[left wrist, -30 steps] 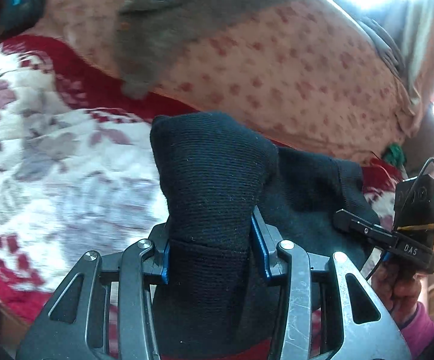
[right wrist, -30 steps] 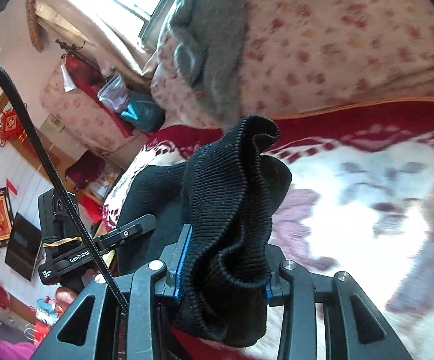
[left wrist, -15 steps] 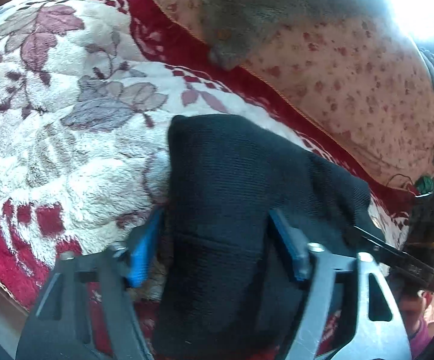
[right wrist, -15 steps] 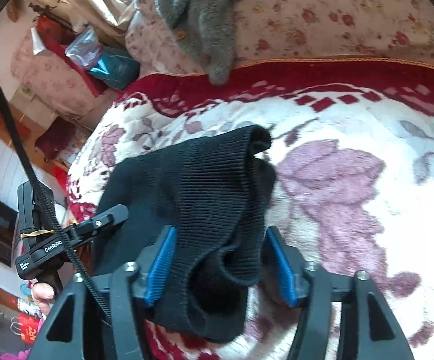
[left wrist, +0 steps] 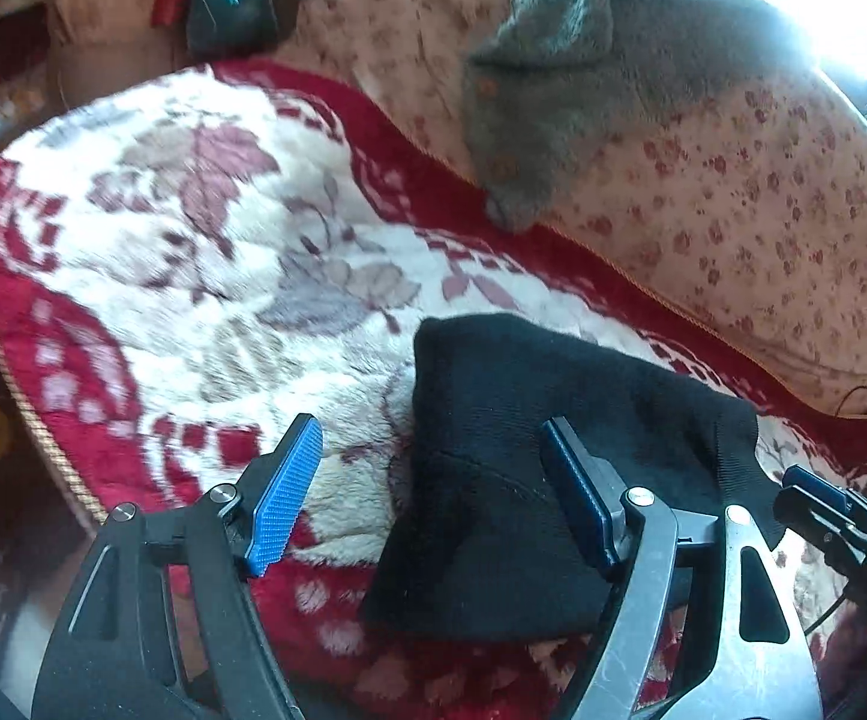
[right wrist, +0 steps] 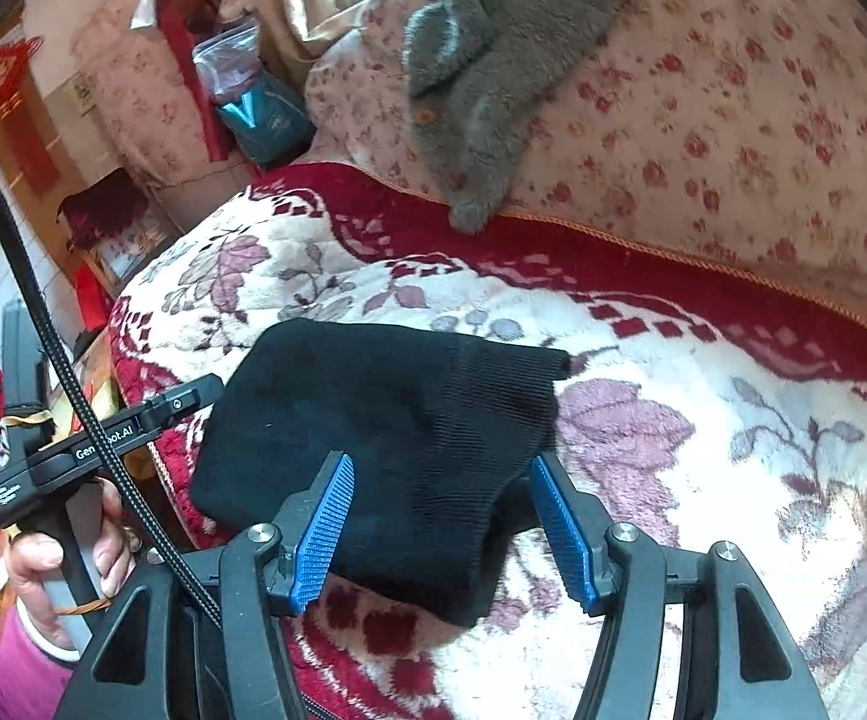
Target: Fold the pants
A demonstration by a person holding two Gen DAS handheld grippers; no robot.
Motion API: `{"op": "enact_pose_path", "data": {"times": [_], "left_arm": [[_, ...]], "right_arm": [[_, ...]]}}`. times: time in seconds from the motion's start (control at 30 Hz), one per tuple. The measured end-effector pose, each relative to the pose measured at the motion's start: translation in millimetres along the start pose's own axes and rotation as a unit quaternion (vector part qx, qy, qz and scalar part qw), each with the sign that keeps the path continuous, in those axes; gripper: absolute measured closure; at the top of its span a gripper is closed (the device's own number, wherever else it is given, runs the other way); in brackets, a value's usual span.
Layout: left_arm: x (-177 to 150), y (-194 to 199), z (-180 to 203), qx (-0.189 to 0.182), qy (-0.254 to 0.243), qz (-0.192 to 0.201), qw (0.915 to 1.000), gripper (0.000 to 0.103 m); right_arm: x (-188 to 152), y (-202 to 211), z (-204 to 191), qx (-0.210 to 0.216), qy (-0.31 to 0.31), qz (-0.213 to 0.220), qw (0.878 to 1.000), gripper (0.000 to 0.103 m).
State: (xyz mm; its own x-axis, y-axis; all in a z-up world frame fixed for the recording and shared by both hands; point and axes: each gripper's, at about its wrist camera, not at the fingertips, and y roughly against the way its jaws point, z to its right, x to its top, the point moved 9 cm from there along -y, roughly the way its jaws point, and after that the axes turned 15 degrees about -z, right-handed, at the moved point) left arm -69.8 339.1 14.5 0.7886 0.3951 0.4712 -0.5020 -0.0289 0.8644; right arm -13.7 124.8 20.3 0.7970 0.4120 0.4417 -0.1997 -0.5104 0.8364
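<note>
A: Item one, the pants (left wrist: 553,480). Location?

B: Black knit, lying in a compact folded bundle on the blanket (left wrist: 193,228), the red and cream flowered one, near its front edge. Both views show the bundle flat and at rest, held by nothing.

A: Left tool (left wrist: 427,498), condition?

B: Spread wide, gripping nothing. One blue pad (left wrist: 283,498) stands over bare blanket; the other stands over the black cloth. Whether that pad touches the knit, I cannot tell.

A: Right tool (right wrist: 445,528)?

B: Likewise spread, with the near end of the bundle between its blue pads (right wrist: 322,528), neither pressing in. The left tool's handle and the hand (right wrist: 67,558) around it show at the edge of that view.

A: Handling notes for the pants.

B: Judged soft, limp and light; ribbed knit, so likely grippy rather than slick, and not fragile. It will sag and unfold if lifted by a single layer. Best taken at a folded edge or corner, pinching all layers together, one tool at each end.

A: Other entries?

B: Grey fleece garment (right wrist: 493,60) draped on a flowered cushion (right wrist: 733,120) behind, well apart from the pants. A teal bag (right wrist: 259,114) beyond that.

A: Task standing?

B: Appears near done; a further fold or a tidy may remain.
</note>
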Motion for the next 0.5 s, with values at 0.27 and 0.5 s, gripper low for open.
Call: {"op": "enact_pose_path", "data": {"times": [0.27,0.5], "left_arm": [[-11.8,34.8,9.7,0.032,0.004,0.039,0.9987,0.027],[-25.2,56.9,23.6,0.066,-0.004,0.072,0.9952,0.027]], "right_arm": [[-3.5,8.0,-21.6,0.006,0.011,0.013,1.000,0.044],[-11.9,23.7,-29.5,0.007,0.025,0.031,0.999,0.043]]}}
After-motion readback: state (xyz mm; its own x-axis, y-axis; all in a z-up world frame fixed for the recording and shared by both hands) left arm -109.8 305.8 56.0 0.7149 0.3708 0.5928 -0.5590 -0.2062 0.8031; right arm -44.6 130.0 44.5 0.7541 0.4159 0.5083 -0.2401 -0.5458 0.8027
